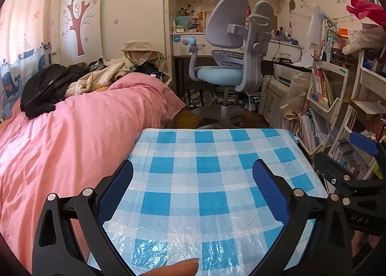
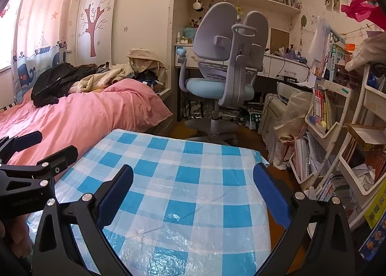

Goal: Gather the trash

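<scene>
Both tongs hang spread wide over the table (image 1: pixel 217 155), which is covered by a blue-and-white checked plastic sheet. The left tongs (image 1: pixel 193 189) hold nothing, their blue pads (image 1: pixel 270 194) apart above the near half of the table; a fingertip (image 1: pixel 176 268) shows at the table's near edge. The right tongs (image 2: pixel 193 191) are likewise parted and empty, over the table's right portion, and appear in the left wrist view just off the table's right edge. No piece of trash can be made out on the table; its checked cover lies bare between the pads. Left of the table is a bed with a pink quilt (image 1: pixel 60 136) and heaped clothes. Beyond the table's far edge stands a grey desk chair (image 2: pixel 222 68) with a light blue seat. Right of the table are white shelves (image 2: pixel 333 131) crammed with books and papers.
</scene>
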